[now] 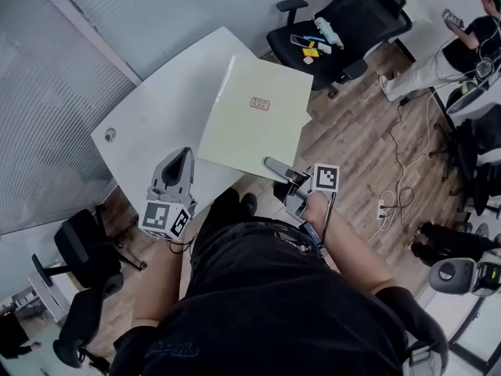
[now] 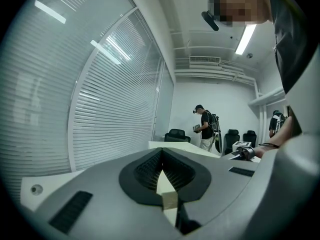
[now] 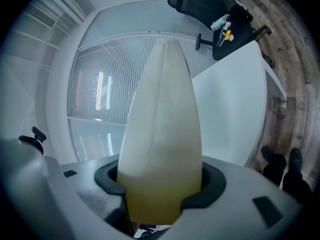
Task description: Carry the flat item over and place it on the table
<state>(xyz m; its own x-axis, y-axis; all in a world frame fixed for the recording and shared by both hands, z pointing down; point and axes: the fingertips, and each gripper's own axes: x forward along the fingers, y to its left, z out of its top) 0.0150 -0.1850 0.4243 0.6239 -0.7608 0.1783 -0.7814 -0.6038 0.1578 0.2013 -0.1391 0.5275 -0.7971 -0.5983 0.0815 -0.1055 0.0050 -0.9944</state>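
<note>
Head view: over the worktop (image 1: 153, 120) the flat item (image 1: 254, 120) is clamped at 7 o'clock by the left claw (image 1: 187, 155), at 5 o'clock by the right claw (image 1: 272, 164); set-down and release are judged outstanding.

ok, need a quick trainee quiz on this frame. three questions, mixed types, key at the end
1. True or false: only the right gripper grips the flat item.
2. The red mark on the flat item sits: A near the middle of its face; B at a corner; C on a side edge.
3. Fill in: the left gripper has its jaws ___ on the flat item.
Key: 1 false, both grippers grip it; 2 A; 3 shut.
</note>
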